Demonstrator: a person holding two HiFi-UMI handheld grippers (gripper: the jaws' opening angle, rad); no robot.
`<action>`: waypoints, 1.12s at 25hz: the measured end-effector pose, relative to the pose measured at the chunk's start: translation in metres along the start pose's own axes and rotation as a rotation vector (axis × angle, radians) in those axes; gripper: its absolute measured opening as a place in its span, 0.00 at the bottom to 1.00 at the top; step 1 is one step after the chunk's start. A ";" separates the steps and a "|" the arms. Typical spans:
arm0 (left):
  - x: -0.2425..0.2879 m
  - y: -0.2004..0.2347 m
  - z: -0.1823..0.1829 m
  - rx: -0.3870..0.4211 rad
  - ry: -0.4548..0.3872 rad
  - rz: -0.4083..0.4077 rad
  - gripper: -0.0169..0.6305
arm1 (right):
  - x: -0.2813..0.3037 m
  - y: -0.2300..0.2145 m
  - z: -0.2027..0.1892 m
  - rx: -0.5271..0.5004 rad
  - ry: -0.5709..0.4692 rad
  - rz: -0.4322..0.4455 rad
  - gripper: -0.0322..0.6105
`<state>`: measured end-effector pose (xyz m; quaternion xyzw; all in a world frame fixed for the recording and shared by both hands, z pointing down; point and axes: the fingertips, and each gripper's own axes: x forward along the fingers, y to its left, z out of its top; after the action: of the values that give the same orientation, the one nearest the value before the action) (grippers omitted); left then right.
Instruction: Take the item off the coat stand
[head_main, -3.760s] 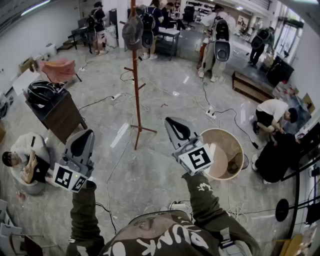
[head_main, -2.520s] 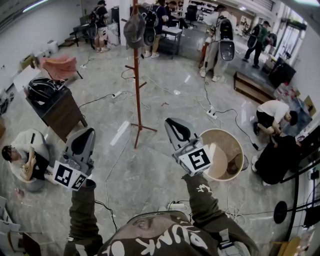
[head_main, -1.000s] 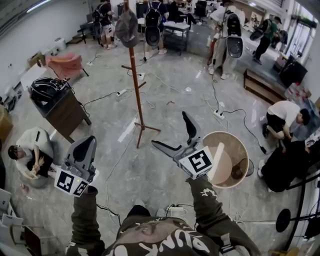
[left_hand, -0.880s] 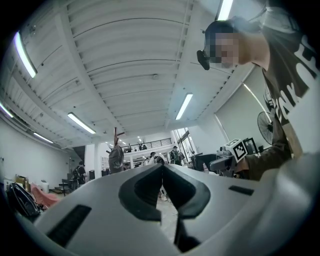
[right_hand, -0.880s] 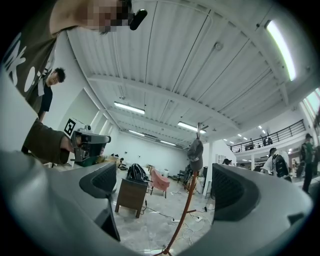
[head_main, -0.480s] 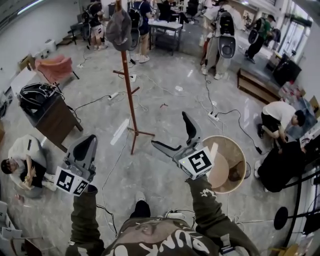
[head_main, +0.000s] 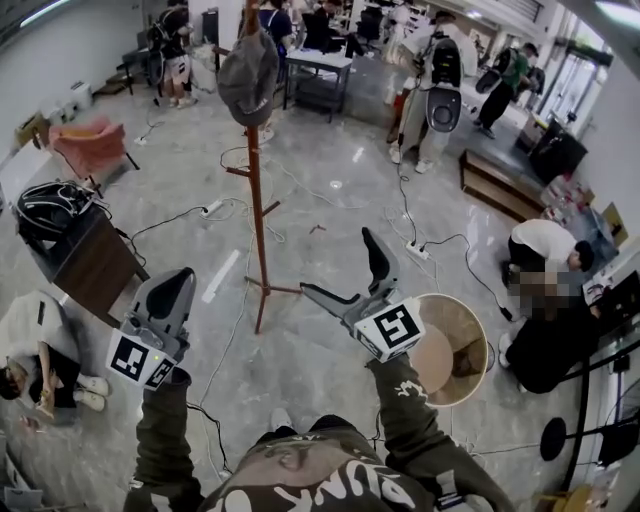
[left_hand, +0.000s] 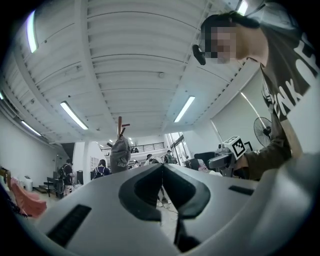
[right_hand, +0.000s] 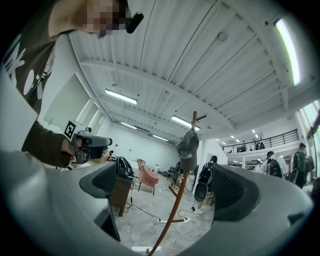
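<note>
1. Cap (head_main: 247, 75) hangs on the top peg of the coat stand (head_main: 258, 230), well ahead of both tongs and untouched.
2. The right tongs (head_main: 337, 262) stand spread wide, where seconds ago they were pressed together. In the right gripper view the cap and pole sit framed between the jaws, which looks like readying for a grab.
3. The left tongs (head_main: 178, 280) stay pressed together, pinching nothing.
4. Against the earlier frame, the stand sits nearer and the cap larger in the head view. The person has stepped closer, though a gap remains to be closed.
</note>
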<state>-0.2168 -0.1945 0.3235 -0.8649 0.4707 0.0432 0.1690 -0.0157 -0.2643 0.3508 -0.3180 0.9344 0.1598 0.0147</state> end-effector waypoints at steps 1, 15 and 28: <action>0.003 0.009 -0.004 -0.002 -0.001 -0.002 0.03 | 0.009 -0.001 -0.002 0.000 0.001 -0.002 0.95; 0.077 0.092 -0.063 -0.005 0.029 0.026 0.03 | 0.124 -0.073 -0.037 0.011 -0.038 0.036 0.95; 0.179 0.171 -0.100 0.022 0.069 0.109 0.03 | 0.263 -0.191 -0.035 0.049 -0.159 0.158 0.95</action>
<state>-0.2676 -0.4567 0.3325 -0.8369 0.5233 0.0173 0.1596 -0.1079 -0.5728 0.2947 -0.2293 0.9561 0.1621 0.0838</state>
